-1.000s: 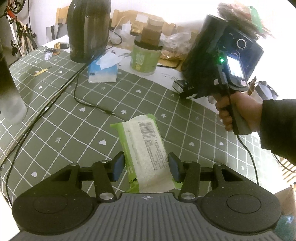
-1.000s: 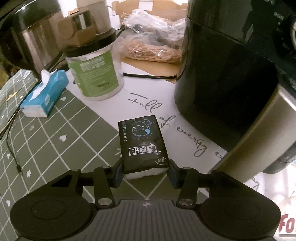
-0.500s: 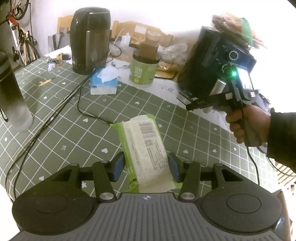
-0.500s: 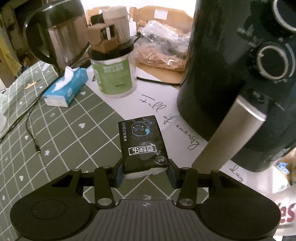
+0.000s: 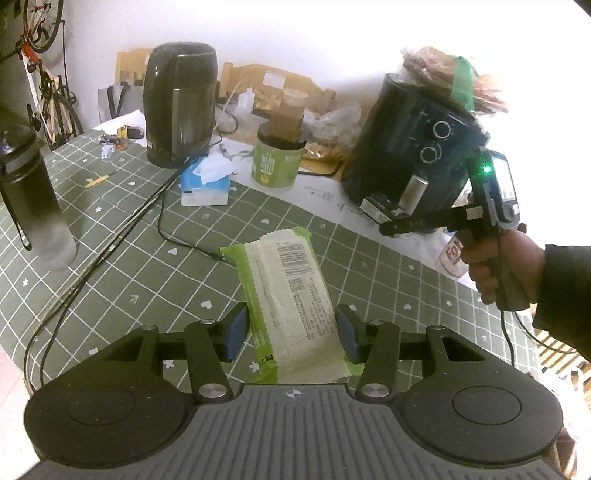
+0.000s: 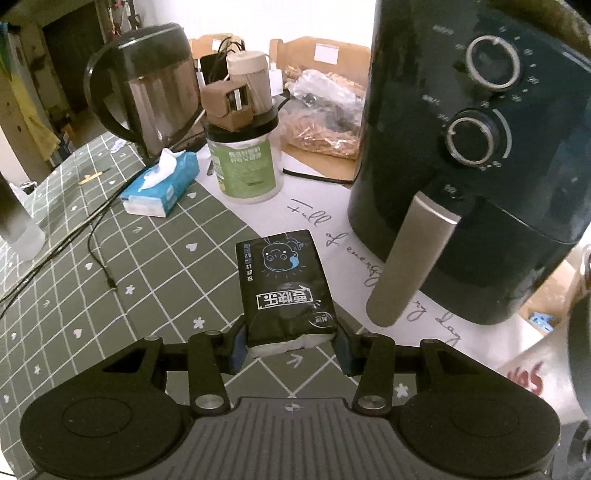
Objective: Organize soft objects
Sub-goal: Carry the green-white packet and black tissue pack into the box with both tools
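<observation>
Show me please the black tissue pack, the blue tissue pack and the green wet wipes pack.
black tissue pack (image 6: 286,291), right wrist view, printed top face
blue tissue pack (image 6: 162,186), right wrist view, blue wrapper
green wet wipes pack (image 5: 291,295), left wrist view, white label

Bicycle (image 5: 40,33) cut off at left wrist view's top-left edge.

We list the table (image 5: 122,266) under a matt green checked cloth, and a green-edged pack (image 5: 291,295) in crinkled glossy plastic film. The black tissue pack (image 6: 286,288) wears smooth printed film; the air fryer (image 6: 480,166) is glossy dark plastic with a brushed-metal handle. Each tool's body is matt black ribbed plastic.
</observation>
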`<state>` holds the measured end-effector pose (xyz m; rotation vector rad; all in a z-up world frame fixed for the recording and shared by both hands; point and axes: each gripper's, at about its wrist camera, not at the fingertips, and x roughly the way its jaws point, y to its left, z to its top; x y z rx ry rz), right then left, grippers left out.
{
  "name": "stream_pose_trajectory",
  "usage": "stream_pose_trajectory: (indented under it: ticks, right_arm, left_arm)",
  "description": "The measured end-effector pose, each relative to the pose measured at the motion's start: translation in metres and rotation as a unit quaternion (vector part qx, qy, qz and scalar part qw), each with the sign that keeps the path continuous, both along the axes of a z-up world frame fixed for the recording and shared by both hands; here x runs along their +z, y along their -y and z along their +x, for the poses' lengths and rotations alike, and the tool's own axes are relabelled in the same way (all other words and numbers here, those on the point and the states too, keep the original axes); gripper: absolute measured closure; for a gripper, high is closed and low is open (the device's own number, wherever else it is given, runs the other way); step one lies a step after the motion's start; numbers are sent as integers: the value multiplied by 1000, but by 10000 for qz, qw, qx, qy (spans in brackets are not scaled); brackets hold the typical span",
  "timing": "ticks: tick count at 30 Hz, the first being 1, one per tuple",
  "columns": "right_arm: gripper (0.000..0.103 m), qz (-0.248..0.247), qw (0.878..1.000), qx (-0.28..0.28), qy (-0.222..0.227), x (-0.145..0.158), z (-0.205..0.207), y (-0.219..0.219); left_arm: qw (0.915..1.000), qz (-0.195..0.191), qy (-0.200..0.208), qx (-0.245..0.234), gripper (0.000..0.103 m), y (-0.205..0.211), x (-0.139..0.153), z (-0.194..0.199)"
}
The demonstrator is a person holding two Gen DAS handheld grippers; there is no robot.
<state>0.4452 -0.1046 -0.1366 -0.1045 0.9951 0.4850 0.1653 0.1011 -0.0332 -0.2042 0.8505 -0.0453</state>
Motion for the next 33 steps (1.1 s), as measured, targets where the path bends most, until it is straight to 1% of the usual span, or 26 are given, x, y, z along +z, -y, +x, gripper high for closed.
stream_pose_trajectory:
  ticks: [9,14,20,26,33]
  right_arm:
    - [54,147,9997,36,183,27,-30,18]
    - [54,206,9995,46,252,37,-48,31]
    - [54,269,9989,58,379,52,-71,45]
    - [54,451,9980,29,446,69,-97,61]
    - [54,614,9964,63,581,95,-132,76]
  left_arm:
    - [9999,-35,105,20,53,6,17,-22]
    - [9998,-34,178,-1,53,13,24,-33]
    - [9997,-16,248,-78,53,22,33,-47]
    - [9995,-5,269,-145,53,29,40,-61]
    - [9991,31,309,-271,53,39,50,-77]
